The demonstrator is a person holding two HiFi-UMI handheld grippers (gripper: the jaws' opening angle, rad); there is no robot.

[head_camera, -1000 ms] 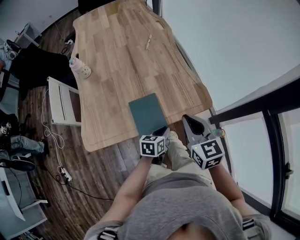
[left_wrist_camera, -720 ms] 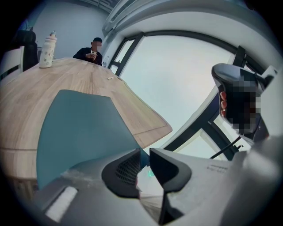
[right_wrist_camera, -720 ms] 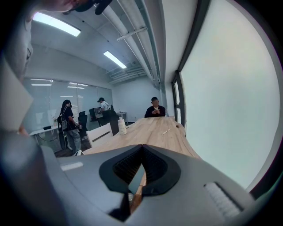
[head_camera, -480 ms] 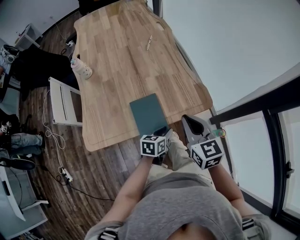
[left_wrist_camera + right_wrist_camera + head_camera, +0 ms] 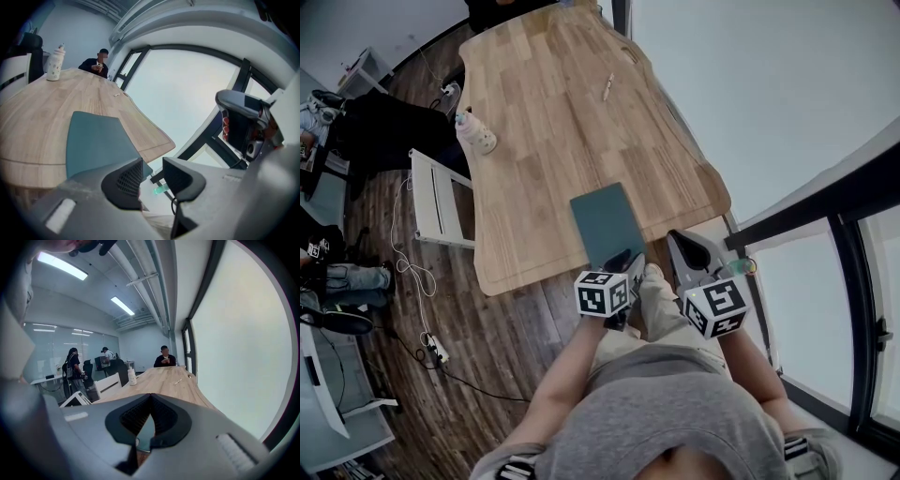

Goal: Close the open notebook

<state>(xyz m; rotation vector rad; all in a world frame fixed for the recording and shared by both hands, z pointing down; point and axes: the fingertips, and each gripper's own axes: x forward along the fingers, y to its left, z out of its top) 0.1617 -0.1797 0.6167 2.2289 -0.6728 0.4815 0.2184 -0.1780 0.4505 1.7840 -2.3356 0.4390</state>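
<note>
The left gripper (image 5: 152, 176) stands released: its jaws have just been opening and nothing is between them, only window showing through the gap. In the head view it (image 5: 621, 262) sits at the near right corner of the notebook (image 5: 607, 225). To its right, off the table's near edge, the right gripper (image 5: 150, 397) is clenched, its tips meeting with nothing pinched.

The notebook is closed. It lies flat at the near edge of the wooden table (image 5: 544, 122), its plain teal cover up and its long side running away from the person.

Farther off, at the table's left edge, a pale patterned bottle (image 5: 475, 134) stands upright with its cap on; what it holds cannot be seen. A white chair (image 5: 441, 202) stands left of the table. Far along the table lies a small pale stick-like thing (image 5: 607, 87), and a person (image 5: 165, 357) sits at the far end.
</note>
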